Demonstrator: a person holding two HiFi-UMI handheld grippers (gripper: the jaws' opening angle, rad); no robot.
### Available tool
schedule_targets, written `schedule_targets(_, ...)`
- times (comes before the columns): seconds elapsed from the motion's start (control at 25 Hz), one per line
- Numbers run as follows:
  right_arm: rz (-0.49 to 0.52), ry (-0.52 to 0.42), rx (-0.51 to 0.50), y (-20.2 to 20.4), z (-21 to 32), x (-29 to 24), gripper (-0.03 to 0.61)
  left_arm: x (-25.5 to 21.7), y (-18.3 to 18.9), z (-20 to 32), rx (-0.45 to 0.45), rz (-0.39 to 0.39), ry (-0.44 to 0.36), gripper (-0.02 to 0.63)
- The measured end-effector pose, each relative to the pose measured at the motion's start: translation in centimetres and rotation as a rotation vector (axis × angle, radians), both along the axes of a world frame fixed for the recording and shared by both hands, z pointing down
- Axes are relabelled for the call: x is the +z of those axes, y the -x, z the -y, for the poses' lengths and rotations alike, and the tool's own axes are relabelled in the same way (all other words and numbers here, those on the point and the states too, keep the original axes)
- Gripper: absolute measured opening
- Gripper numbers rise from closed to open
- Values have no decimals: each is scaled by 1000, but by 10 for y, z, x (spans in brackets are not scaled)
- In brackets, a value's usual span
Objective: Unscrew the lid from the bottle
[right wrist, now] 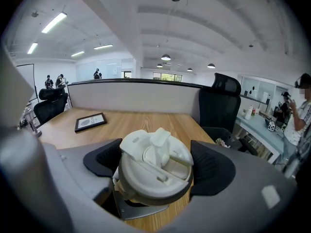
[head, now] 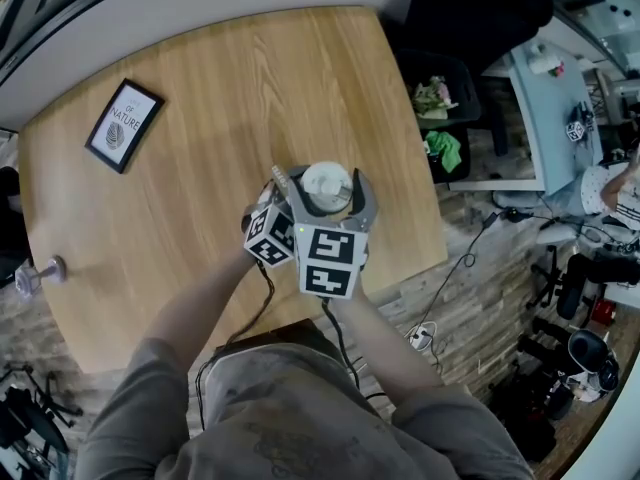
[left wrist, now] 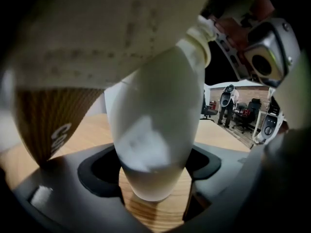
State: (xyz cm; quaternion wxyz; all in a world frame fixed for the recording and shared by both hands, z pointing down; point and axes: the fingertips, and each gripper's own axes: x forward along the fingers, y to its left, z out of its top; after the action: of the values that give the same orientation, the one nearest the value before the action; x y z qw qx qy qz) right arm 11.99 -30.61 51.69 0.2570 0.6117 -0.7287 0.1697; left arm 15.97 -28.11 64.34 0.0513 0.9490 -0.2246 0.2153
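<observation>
Near the bench's (head: 200,168) right edge, left gripper (left wrist: 154,171) fingers clamp the bottle (left wrist: 150,125); right gripper (right wrist: 156,163) fingers stand open around the lid (right wrist: 153,171).

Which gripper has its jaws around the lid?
The right gripper: its open jaws flank the lid. The left gripper instead clamps the bottle by its white body, lower down.

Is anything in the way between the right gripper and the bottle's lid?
No, nothing visible is in the way. The lid sits between the open jaws of the right gripper, one pad at each side. The left gripper clamps the bottle lower down, under the lid, so it doesn't block it.
</observation>
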Motion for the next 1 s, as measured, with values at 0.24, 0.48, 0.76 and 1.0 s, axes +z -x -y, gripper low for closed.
schedule_targets(0.24, 27, 12, 18, -7, 5, 2, 433, 0, -4, 2, 13, 2, 2, 377)
schedule_targets(0.48, 28, 22, -111, 0, 7, 1, 440, -9, -2, 6, -5, -39, 11, 376)
schedule_targets(0.76, -13, 72, -523, 17, -7, 5, 440, -9, 0, 2, 55, -35, 6, 377)
schedule_targets(1.0, -97, 104, -938, 27, -27, 9, 440, -6, 2, -2, 129, -13, -16, 376)
